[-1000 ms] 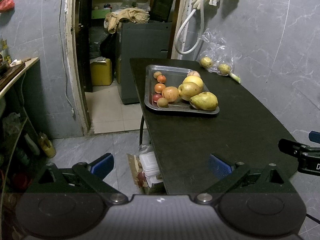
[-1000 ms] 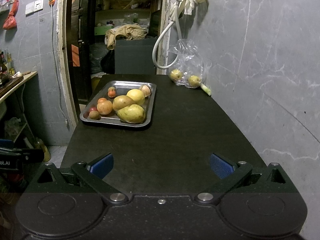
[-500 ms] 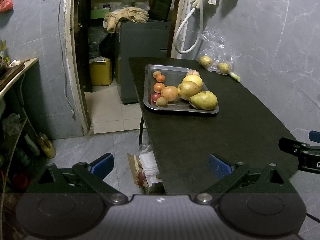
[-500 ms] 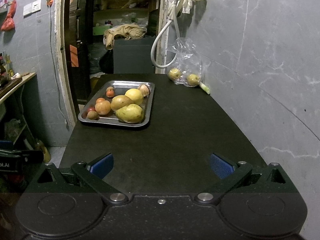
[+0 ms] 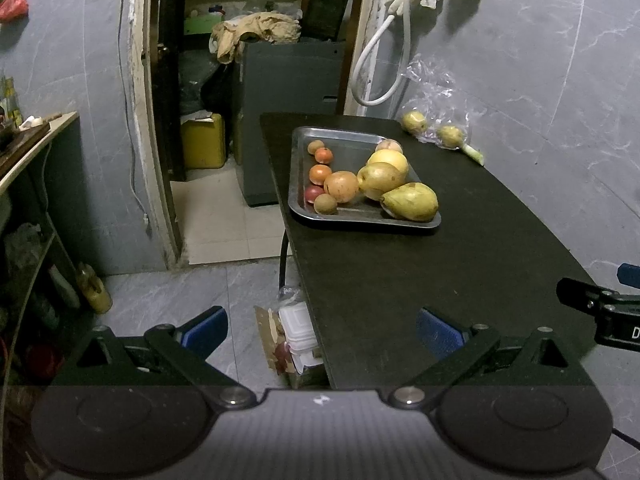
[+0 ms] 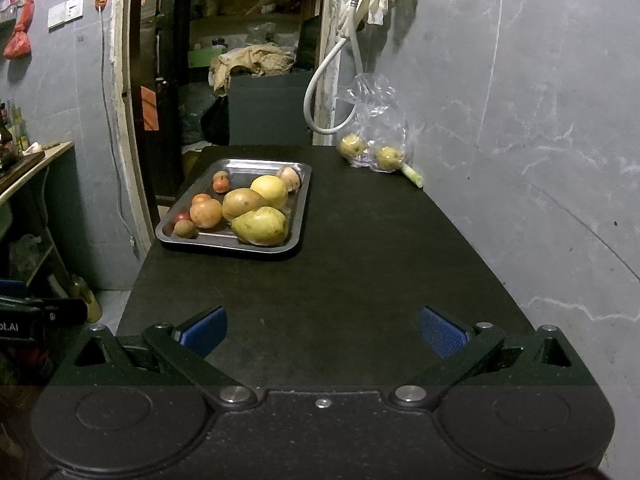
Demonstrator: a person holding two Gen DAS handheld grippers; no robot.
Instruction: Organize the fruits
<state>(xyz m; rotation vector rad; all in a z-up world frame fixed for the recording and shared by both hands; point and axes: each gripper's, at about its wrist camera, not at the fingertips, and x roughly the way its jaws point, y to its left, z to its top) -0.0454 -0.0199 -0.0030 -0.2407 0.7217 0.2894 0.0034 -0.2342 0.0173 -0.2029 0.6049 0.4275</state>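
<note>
presently: rectangular steel tray (image 6: 302, 216) of mixed yellow, orange and red fruits (image 6: 260, 225) on black table (image 6: 360, 272); left gripper (image 5: 322, 326) and right gripper (image 6: 322, 326) both spread wide (empty), well short of tray.

Only "ot.AI" reads, on the left tongs (image 6: 24, 326).

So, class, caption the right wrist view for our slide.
Open right gripper faces a steel tray of fruit on a black table.

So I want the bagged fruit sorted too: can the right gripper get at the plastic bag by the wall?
Probably yes. The right gripper is open, and bare table lies between it and the plastic bag; the tray sits off to the side.
</note>
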